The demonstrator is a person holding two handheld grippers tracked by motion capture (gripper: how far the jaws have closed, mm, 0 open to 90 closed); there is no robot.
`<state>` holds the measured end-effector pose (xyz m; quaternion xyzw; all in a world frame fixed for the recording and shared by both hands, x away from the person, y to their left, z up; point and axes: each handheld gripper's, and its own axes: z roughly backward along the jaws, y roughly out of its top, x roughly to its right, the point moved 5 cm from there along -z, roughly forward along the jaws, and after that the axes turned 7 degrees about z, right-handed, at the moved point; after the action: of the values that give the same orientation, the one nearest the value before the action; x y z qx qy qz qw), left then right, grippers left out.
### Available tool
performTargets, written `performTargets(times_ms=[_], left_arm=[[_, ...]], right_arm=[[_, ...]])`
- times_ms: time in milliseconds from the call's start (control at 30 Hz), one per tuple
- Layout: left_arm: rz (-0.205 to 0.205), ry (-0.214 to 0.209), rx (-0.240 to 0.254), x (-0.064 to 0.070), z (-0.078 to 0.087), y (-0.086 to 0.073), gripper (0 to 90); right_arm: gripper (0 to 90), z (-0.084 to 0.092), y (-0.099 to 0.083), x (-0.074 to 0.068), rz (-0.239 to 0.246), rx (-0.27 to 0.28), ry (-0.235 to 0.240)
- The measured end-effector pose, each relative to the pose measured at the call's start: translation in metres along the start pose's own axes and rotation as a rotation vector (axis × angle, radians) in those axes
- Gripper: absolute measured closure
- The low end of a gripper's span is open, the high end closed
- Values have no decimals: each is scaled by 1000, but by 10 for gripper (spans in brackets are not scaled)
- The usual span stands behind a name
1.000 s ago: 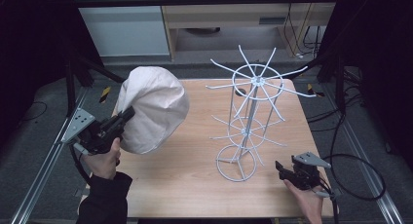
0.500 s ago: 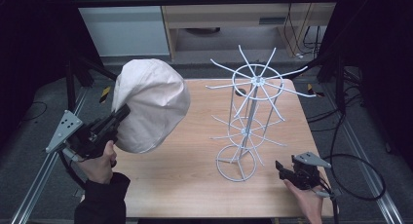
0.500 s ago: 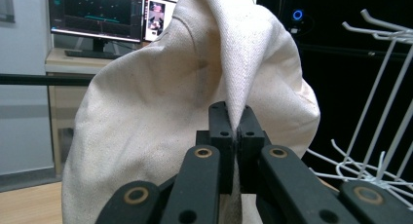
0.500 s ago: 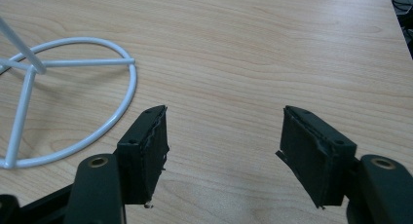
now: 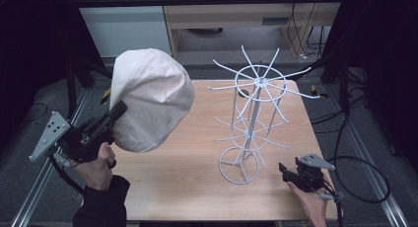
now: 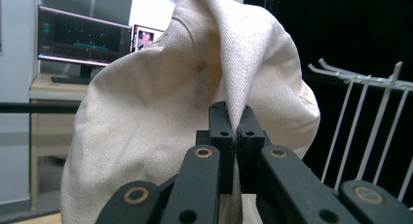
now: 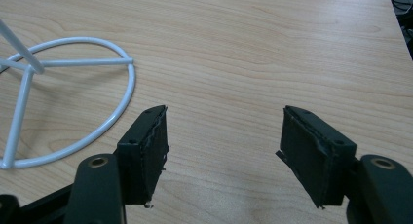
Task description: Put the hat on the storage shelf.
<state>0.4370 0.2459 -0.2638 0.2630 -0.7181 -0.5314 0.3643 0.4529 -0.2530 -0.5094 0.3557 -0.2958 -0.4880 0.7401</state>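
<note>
A: Moved since the earlier frames: the left gripper (image 5: 117, 111) has gone up and out toward the left edge, and the cream cloth hat (image 5: 150, 98) went with it, higher and further left than a second ago. Right gripper (image 5: 286, 171) hasn't budged.

B: Left fingers?

A: Pinched tight on a fold of the hat. In the left gripper view the two black fingers (image 6: 220, 124) meet with only a ridge of fabric (image 6: 234, 92) between them, and the rest of the hat balloons out above and to the sides.

B: So the hat is off the table?

A: Yes, hanging in the air from that grip, over the left part of the wooden table (image 5: 197, 187), bulging rounded side up. It's well apart from the white wire rack (image 5: 251, 118).

B: Rack position?

A: Upright, mid-right of the table, ring base flat on the wood, spokes fanning out at the top and a smaller set lower down. Nothing hangs on the spokes that I can see.

B: Right gripper?

A: Low at the near right corner, held in the person's right hand (image 5: 308, 202), pointing toward the rack base. The right gripper view shows its fingers (image 7: 146, 151) standing apart with bare wood between them, gripping nothing. The base ring (image 7: 92, 131) lies just to the left of them, not touching.

B: Left hand?

A: Left hand (image 5: 98, 165) in a dark sleeve wraps the gripper handle, grey plate sticking out left.
</note>
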Motion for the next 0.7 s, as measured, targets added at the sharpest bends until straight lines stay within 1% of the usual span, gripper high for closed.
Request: performTargets(times_ms=[33,133,167,200,233,300,333,467,500,567,633,700], left_arm=[[1,-4,7,1,1,2,884],[-1,-13,30,3,4,6,884],[4,-22,48,5,6,10,884],[4,-22,48,5,6,10,884],[5,-27,63,6,7,15,884],[12,-30,69,6,7,17,884],[10,-32,72,7,7,19,884],[16,-42,83,9,7,25,884],[5,-41,93,12,7,29,884],[11,-57,115,15,8,34,884],[8,-66,135,18,9,39,884],[8,-72,144,20,11,41,884]], right_arm=[[343,0,0,-1,-9,-2,4],[345,1,0,0,-10,-1,4],[345,0,0,0,1,0,0],[345,0,0,0,1,0,0],[346,0,0,-1,-13,2,7],[347,-1,0,0,-4,1,3],[347,-1,0,-1,-11,-3,8],[347,-2,0,-1,-10,-2,11],[347,-2,0,-2,-12,-3,10],[347,-1,0,-1,-2,4,8],[347,-1,1,-1,2,4,5],[347,0,1,-1,0,6,5]])
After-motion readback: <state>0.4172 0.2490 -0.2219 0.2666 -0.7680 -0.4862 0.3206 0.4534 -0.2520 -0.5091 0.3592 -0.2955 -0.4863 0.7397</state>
